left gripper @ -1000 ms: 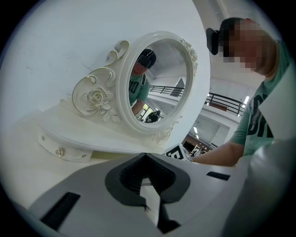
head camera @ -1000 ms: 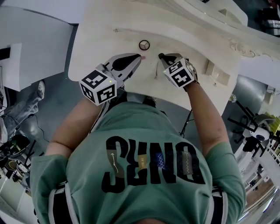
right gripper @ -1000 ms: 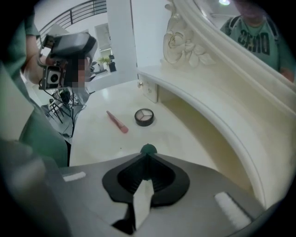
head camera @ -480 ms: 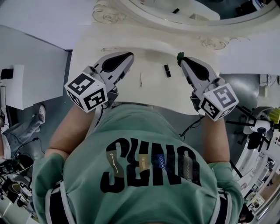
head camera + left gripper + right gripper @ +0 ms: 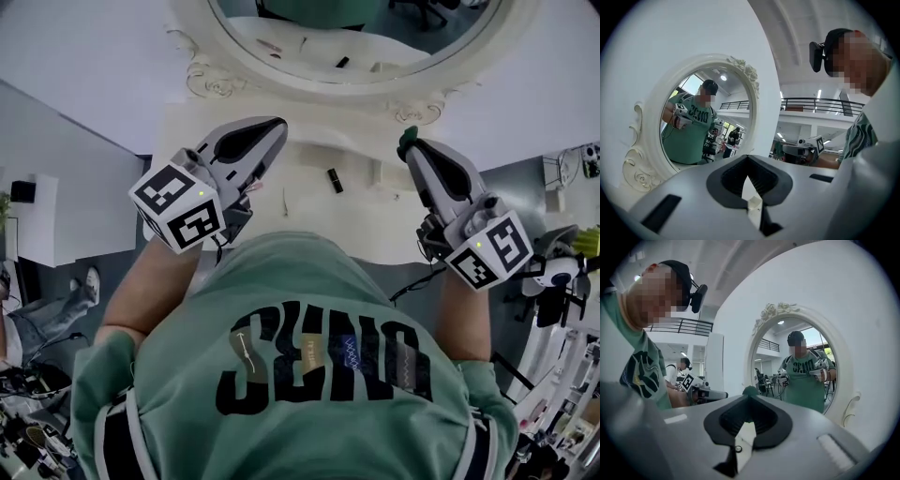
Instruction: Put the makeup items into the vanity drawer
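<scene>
Standing at a cream bench [image 5: 361, 225] with an oval, scroll-framed mirror [image 5: 375, 42] rising behind it, wearing a green shirt [image 5: 309, 366] with dark lettering across it.

Holding the left claw [image 5: 275, 126] above the left half of the bench, pointing roughly level towards the mirror, with its marker cube [image 5: 178, 206] nearest the body. Showing, in the left gripper view, both jaws pressed together at the tips and gripping nothing.

Holding the right claw [image 5: 411, 148] above the right half of the bench, likewise pointing at the mirror and well apart from the left one. Pinching a small green item [image 5: 405, 138] at the very tips, with the jaws almost together on it. Poking out as a green bump just beyond the jaw tips in the right gripper view, with too little showing to tell what kind of item.

Lying flat on the bench top, between the two claws and touched by neither: a small dark tube [image 5: 332, 180]. Lying just to its left, nearer the left claw: a thin stick [image 5: 285, 201], too slight to identify, also untouched.

Reflecting in the mirror, in both gripper views: the green shirt and the two claws. Appearing at the inner edge of each gripper view: the other claw with its marker cube.
</scene>
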`<state>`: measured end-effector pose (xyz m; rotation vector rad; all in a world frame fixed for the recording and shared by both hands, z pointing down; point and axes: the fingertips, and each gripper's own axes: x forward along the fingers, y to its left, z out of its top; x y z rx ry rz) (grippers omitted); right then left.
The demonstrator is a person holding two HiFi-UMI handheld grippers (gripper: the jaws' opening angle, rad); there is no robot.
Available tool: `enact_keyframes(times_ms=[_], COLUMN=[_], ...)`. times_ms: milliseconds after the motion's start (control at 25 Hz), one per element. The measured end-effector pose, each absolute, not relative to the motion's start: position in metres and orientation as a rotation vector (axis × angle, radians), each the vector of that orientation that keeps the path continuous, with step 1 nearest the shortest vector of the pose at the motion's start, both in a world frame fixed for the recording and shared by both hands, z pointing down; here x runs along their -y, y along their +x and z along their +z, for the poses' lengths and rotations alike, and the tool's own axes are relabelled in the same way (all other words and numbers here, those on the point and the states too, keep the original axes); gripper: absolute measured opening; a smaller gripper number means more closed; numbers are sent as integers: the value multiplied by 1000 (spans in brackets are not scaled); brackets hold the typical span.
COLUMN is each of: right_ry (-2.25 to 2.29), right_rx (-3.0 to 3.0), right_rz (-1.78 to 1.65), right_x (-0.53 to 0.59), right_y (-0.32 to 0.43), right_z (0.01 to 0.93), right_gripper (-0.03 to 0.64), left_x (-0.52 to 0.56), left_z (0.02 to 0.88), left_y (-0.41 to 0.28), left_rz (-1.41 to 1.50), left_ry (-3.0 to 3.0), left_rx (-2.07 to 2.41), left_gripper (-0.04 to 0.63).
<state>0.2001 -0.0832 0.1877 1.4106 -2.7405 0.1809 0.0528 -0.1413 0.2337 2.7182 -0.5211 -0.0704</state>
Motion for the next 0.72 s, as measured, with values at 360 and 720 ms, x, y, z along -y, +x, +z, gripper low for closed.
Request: enact_keyframes(times_ms=[360,720], right_ry=[1469,1515], right_rx=[2619,2307], right_rz=[289,534], right_x=[98,116], right_y=[243,350], right_z=[229,398], right_gripper=[23,23], left_x=[147,135], left_z=[273,395], left_y=[95,218], left_rz=[14,192], left_ry=[2684,2611], left_rx=[452,273], left_gripper=[-2,-1])
